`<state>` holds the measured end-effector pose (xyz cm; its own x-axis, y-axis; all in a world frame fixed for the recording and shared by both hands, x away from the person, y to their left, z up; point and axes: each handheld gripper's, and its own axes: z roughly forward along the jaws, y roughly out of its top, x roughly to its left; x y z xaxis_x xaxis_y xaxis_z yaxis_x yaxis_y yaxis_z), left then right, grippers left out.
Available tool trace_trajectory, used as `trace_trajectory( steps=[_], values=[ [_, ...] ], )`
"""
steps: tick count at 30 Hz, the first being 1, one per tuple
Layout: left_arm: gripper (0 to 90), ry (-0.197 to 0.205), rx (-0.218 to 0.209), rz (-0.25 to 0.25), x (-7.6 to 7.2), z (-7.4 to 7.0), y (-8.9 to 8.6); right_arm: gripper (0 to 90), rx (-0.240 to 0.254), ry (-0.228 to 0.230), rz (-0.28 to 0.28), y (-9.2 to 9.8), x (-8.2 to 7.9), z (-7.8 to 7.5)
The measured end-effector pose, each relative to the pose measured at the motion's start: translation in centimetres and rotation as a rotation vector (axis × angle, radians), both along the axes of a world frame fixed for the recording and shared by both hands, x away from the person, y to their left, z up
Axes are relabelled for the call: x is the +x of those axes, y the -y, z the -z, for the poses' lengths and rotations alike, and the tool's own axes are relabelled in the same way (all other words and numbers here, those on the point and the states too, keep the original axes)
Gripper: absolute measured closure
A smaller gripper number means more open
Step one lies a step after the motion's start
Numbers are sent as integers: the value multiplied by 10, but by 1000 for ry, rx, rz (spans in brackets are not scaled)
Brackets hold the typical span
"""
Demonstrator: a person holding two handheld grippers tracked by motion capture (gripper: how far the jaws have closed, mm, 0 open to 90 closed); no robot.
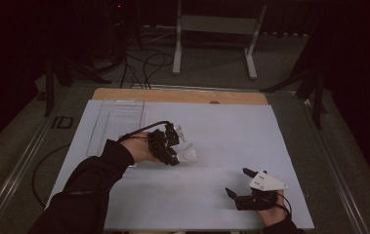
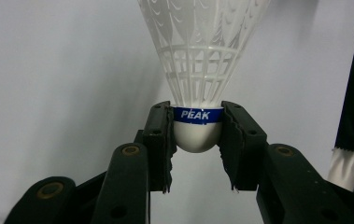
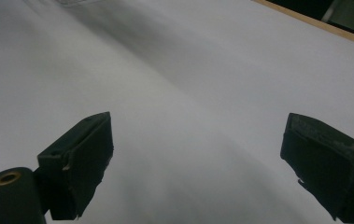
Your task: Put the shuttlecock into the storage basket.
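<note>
A white plastic shuttlecock [image 2: 198, 60] with a blue band reading PEAK sits between the jaws of my left gripper [image 2: 197, 140], which is shut on its rounded cork base. From above, the left gripper [image 1: 173, 146] hovers over the middle-left of the white table sheet [image 1: 221, 141], with the shuttlecock [image 1: 187, 155] pointing right. My right gripper [image 1: 236, 181] rests near the front right of the sheet, jaws wide open with nothing between them. In its own view the right gripper [image 3: 198, 163] frames only bare white surface.
A clear plastic tray [image 1: 116, 124] lies at the back left of the sheet. A wooden edge [image 1: 180, 95] runs along the table's far side. Beyond it stand a white frame [image 1: 216, 29] and cables [image 1: 143, 68] on the floor.
</note>
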<state>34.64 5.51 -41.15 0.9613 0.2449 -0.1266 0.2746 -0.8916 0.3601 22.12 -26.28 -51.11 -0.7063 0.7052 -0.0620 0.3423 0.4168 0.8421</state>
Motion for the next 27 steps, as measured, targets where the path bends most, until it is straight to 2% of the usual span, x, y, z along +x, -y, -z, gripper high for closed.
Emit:
trace_trajectory(
  steps=[15, 21, 27],
  values=[
    [663, 13, -9, -65, -5, -31, -27, 91, 4, -2, 7, 0, 0, 0],
    [663, 15, -33, -80, -7, -41, -38, 91, 0, 5, 5, -1, 0, -1],
    [663, 25, -27, -88, -8, -50, -48, 92, 3, 3, 7, -1, 0, -1]
  ],
)
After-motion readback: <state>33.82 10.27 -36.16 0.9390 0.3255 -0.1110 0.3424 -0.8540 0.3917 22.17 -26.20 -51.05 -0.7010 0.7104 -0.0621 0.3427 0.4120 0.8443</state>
